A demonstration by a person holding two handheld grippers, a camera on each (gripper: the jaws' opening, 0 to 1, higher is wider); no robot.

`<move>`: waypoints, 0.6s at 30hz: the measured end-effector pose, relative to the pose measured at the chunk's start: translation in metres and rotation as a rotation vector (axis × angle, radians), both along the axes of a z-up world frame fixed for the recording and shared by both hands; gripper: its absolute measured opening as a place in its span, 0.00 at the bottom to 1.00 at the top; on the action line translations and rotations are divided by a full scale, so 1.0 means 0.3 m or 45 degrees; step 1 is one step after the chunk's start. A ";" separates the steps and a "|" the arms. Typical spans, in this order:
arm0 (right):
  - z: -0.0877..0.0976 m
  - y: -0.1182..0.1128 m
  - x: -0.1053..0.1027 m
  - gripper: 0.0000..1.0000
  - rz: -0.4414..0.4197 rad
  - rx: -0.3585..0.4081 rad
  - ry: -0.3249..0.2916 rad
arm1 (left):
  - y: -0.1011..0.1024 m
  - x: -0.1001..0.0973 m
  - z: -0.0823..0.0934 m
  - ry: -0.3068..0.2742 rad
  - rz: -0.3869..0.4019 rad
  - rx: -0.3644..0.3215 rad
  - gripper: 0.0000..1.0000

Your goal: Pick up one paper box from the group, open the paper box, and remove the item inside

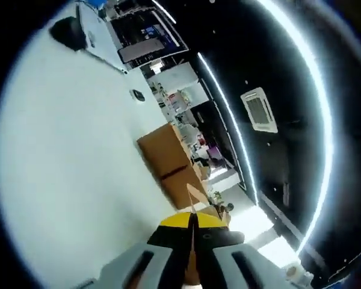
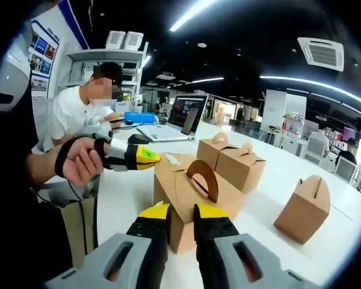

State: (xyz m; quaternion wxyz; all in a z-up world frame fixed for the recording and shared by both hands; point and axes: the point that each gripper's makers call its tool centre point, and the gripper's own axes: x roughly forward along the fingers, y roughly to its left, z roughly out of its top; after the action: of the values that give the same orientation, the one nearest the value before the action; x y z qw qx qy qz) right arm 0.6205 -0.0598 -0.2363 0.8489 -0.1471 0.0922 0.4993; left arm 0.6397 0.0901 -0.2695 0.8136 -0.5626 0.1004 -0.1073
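Note:
In the right gripper view a brown paper box (image 2: 189, 195) with an arched handle sits just beyond my right gripper (image 2: 182, 214). Its yellow-tipped jaws stand close together on the box's near wall. From the left, a hand holds my left gripper (image 2: 141, 156), whose yellow tip is at the box's raised top flap. In the left gripper view, my left gripper (image 1: 192, 221) is shut with a thin strip of brown paper flap (image 1: 194, 201) between its jaws. This view is rolled toward the ceiling.
Two more handled boxes (image 2: 231, 159) stand together behind, and another box (image 2: 304, 208) sits at the right on the white table (image 2: 259, 205). A laptop (image 2: 183, 117) lies further back, near a seated person (image 2: 81, 105). A brown box (image 1: 165, 159) rests on the table (image 1: 72, 168).

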 end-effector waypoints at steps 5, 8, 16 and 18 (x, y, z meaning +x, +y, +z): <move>0.002 -0.002 0.003 0.16 -0.002 0.008 0.003 | -0.015 -0.010 0.043 -0.078 0.018 -0.145 0.04; 0.001 0.004 -0.001 0.16 0.003 0.007 0.006 | -0.012 -0.007 0.118 -0.193 -0.005 -0.065 0.04; -0.002 0.011 -0.001 0.16 0.007 -0.006 0.007 | -0.006 -0.035 0.306 -0.511 0.203 0.770 0.25; -0.002 0.011 -0.001 0.16 0.006 -0.008 0.006 | -0.005 -0.043 0.347 -0.562 0.241 0.930 0.29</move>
State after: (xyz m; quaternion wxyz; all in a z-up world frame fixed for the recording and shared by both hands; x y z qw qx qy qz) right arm 0.6203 -0.0565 -0.2369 0.8470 -0.1489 0.0953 0.5013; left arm 0.6268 0.0886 -0.1655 0.9674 -0.2081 -0.0967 -0.1075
